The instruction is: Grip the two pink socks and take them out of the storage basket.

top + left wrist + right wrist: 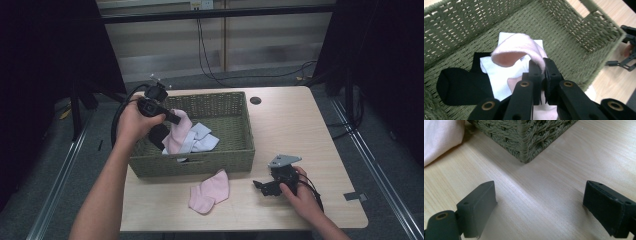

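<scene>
My left gripper (172,118) hangs over the green woven basket (235,150), shut on a pink sock (179,131) that droops from its jaws. In the left gripper view the pink sock (516,48) folds over the closed gripper (543,65); below it lie a white sock (496,75) and a black sock (461,85) on the basket floor (564,40). A second pink sock (210,192) lies on the table in front of the basket. My right gripper (259,186) rests on the table at the right, open; its fingers (477,208) stand wide apart near the basket's corner (524,147).
The light wooden table (300,125) has bare room to the right of the basket. A dark round hole (255,100) sits near its far edge. A piece of tape (354,196) marks the right front corner. Cables hang behind the table.
</scene>
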